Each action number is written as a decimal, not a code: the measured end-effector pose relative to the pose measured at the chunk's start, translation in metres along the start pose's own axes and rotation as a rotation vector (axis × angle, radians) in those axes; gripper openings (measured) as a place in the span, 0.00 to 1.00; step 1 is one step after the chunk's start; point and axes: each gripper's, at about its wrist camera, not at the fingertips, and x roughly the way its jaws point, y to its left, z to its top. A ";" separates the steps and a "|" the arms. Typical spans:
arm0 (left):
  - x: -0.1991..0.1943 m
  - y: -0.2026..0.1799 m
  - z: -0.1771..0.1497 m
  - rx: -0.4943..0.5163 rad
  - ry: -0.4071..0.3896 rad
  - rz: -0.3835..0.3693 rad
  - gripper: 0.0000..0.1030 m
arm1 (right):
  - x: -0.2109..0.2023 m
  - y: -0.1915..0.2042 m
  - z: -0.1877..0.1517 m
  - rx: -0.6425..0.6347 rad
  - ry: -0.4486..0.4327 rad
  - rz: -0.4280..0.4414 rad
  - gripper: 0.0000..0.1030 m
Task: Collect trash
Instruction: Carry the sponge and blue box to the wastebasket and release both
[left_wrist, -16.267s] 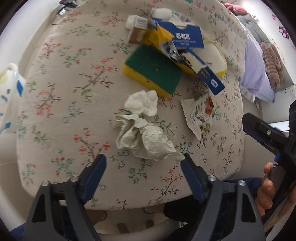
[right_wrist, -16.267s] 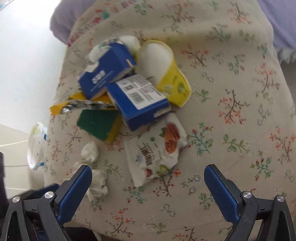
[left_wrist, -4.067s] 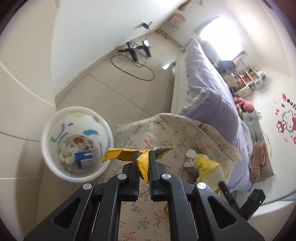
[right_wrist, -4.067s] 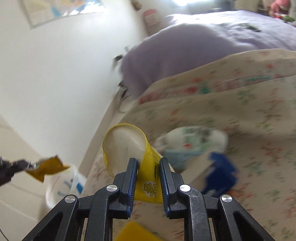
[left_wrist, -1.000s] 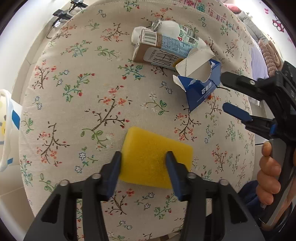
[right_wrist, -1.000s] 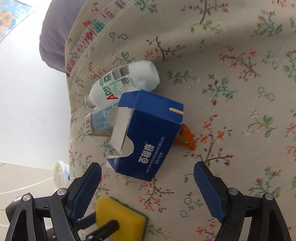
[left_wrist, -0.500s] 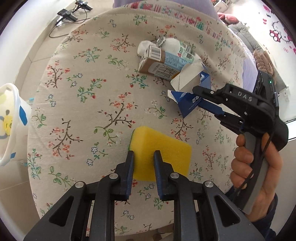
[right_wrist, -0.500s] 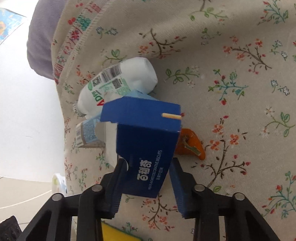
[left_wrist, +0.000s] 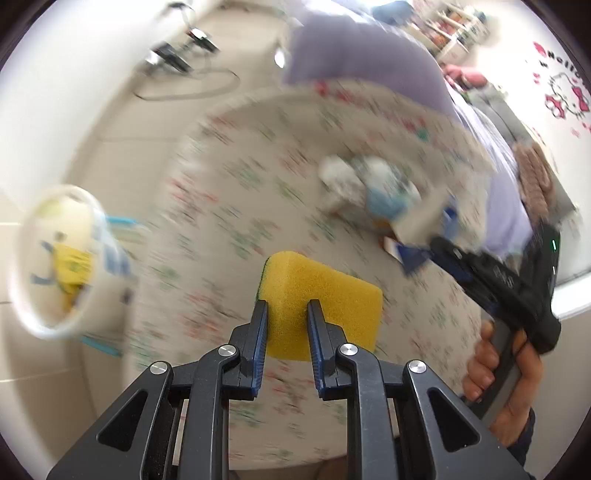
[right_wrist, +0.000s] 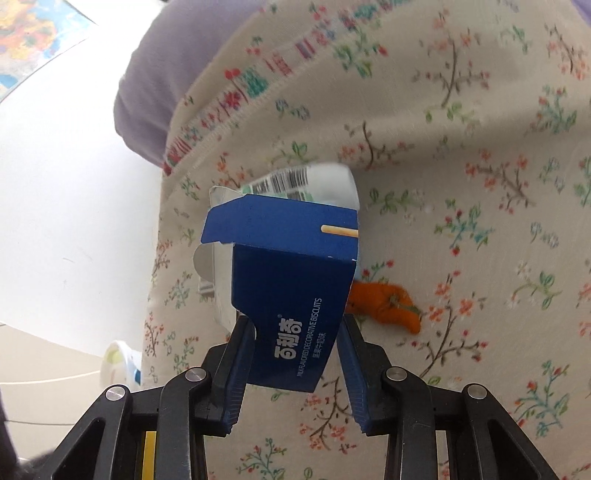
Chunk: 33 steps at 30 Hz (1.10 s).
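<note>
My left gripper (left_wrist: 286, 314) is shut on a yellow sponge (left_wrist: 325, 295) with a green underside, lifted above the floral tablecloth (left_wrist: 229, 229). The white trash bin (left_wrist: 51, 258) stands on the floor at the left and holds yellow wrappers. My right gripper (right_wrist: 295, 332) is shut on the torn blue biscuit box (right_wrist: 291, 284), raised off the cloth. Behind the box lie a white bottle with a barcode (right_wrist: 314, 181) and a carton, mostly hidden. An orange peel scrap (right_wrist: 388, 306) lies to the right of the box. In the left wrist view the right gripper (left_wrist: 436, 247) shows at the right, held by a hand (left_wrist: 502, 369).
A bed with a purple cover (left_wrist: 354, 48) stands beyond the table. Cables and a charger (left_wrist: 173, 62) lie on the tiled floor at the far left. The white wall (right_wrist: 55, 184) is beside the table's left edge.
The left gripper closed on the sponge and lifted it, swinging left so the bin came into view. The right gripper closed on the blue box and raised it slightly.
</note>
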 end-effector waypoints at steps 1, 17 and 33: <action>-0.010 0.011 0.005 -0.022 -0.022 0.010 0.21 | -0.003 0.000 0.001 -0.003 -0.013 -0.002 0.40; -0.083 0.166 0.036 -0.280 -0.159 0.172 0.22 | 0.013 0.048 -0.012 -0.123 0.000 0.071 0.40; -0.076 0.215 0.032 -0.260 -0.091 0.344 0.22 | 0.085 0.202 -0.077 -0.406 0.154 0.258 0.40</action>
